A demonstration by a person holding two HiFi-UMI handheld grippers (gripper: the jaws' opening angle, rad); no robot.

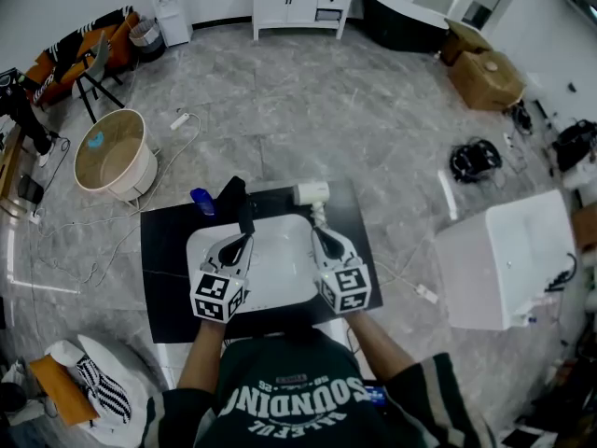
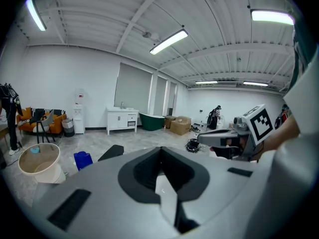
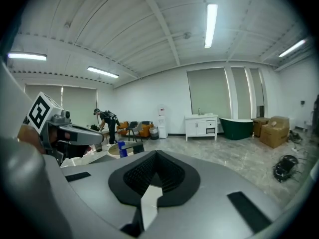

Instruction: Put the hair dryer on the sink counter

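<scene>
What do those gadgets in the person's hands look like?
The left gripper and right gripper are grey shells with black jaw pads, each carrying a white cube of black square markers. The person wears a dark green top with white lettering.

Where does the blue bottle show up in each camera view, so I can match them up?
Head view: blue bottle left of centre, at the far edge of the black counter.
Left gripper view: low on the left.
Right gripper view: left of centre, low.
Shared landmark: the white cabinet at the far wall.
</scene>
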